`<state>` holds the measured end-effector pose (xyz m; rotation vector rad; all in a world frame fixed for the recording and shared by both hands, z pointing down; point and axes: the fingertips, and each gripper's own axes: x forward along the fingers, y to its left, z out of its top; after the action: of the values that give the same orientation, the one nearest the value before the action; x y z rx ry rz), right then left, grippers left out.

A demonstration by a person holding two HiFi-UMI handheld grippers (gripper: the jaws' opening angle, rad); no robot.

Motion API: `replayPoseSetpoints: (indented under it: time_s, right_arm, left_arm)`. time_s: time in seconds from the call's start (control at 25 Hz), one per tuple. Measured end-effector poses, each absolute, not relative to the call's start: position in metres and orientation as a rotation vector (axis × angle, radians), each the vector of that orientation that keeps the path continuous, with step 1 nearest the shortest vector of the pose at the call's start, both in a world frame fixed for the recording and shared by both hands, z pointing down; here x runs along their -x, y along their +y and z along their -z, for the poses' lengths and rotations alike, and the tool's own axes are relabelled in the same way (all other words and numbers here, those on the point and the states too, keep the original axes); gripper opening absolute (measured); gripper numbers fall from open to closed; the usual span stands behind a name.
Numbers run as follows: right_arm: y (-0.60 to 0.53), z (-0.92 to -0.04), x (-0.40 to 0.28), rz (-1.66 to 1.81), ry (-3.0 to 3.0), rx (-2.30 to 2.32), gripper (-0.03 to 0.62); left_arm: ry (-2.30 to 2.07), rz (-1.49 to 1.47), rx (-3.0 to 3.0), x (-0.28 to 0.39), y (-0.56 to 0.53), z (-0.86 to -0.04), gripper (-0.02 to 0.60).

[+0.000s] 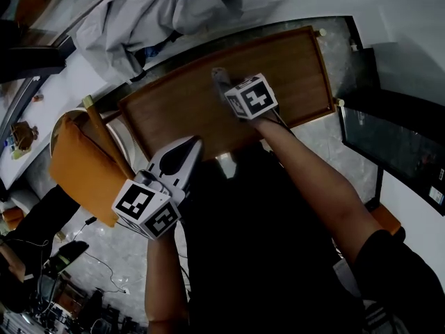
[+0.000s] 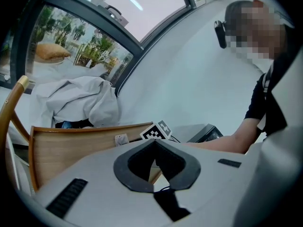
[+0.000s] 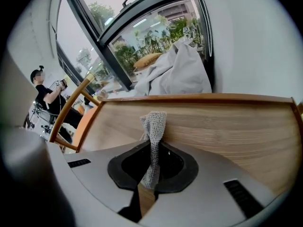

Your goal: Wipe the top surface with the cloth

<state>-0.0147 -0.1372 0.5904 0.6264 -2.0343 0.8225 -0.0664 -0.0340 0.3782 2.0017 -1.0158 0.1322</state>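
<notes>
Left gripper (image 1: 194, 145) closed at tabletop (image 1: 285, 65) edge, right gripper (image 3: 152, 148) pinching cloth (image 3: 154, 121)

Desk (image 1: 292, 68): wooden top, bordered by a raised rim.
On it: grey cloth (image 1: 221, 77), seen near the far rim.

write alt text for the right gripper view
The right gripper is shut on a strip of grey knitted cloth above a wooden table top. Beyond the table lie crumpled white fabric and a window; a wooden chair stands at the left.

head view looks steeply down; both gripper views sit low, close over the shared wooden top (image 1: 285, 65)
</notes>
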Motion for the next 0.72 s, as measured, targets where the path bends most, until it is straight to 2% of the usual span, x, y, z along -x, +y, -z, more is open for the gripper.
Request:
replayPoseSetpoints:
  time_s: [0.72]
  right_arm:
    - [-0.185,-0.587,-0.084,-0.804,-2.011,-0.767,0.034]
  left_arm:
    - [-0.930,-0.156,-2.026,0.004,-0.059,-0.390,0.011]
